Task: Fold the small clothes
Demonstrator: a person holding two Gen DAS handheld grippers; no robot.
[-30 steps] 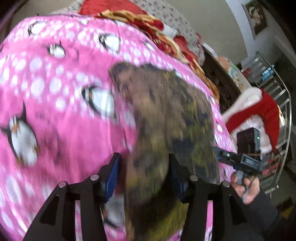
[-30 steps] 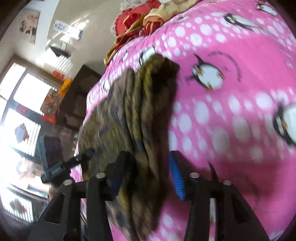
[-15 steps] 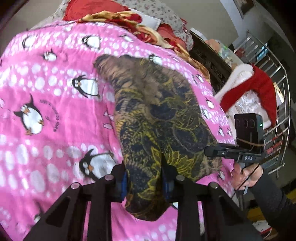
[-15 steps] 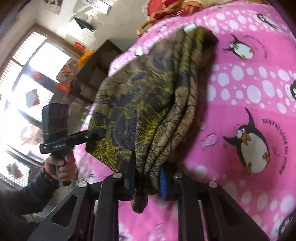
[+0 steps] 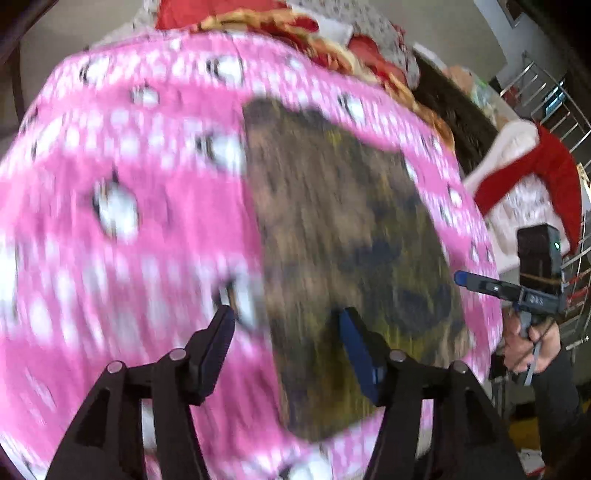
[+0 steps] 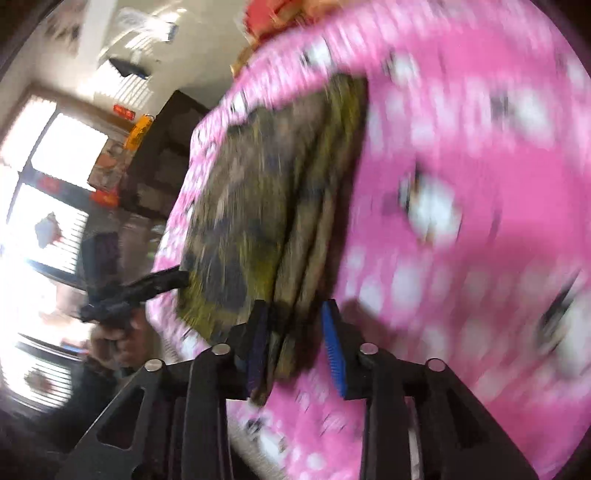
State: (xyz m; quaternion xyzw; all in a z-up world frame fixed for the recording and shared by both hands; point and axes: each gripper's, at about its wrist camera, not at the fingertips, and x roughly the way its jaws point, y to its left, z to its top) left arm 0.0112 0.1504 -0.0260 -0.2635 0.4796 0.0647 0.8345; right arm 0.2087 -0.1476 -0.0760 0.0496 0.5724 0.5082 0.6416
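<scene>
A brown and yellow patterned garment (image 5: 332, 240) lies folded on the pink penguin blanket (image 5: 129, 166). In the left wrist view my left gripper (image 5: 288, 332) hovers over the garment's near left edge; its jaws are opening wide and no pad presses the cloth. In the right wrist view the garment (image 6: 266, 192) shows stacked folds along its right side. My right gripper (image 6: 293, 332) straddles those folds at the near end, jaws opening, with the right pad clear of the cloth. Each view shows the other gripper (image 5: 476, 282) (image 6: 166, 280) at the garment's far corner.
A red and gold heap of cloth (image 5: 295, 22) lies at the far end of the bed. A red and white garment (image 5: 524, 173) hangs on a metal rack (image 5: 554, 85) to the right, beside a dark cabinet (image 5: 454, 110). Bright windows (image 6: 55, 147) stand beyond the bed's edge.
Half a second ago both grippers were shut on the garment's near edge. Both jaws have since parted and the garment lies on the blanket. Both views are now blurred by motion.
</scene>
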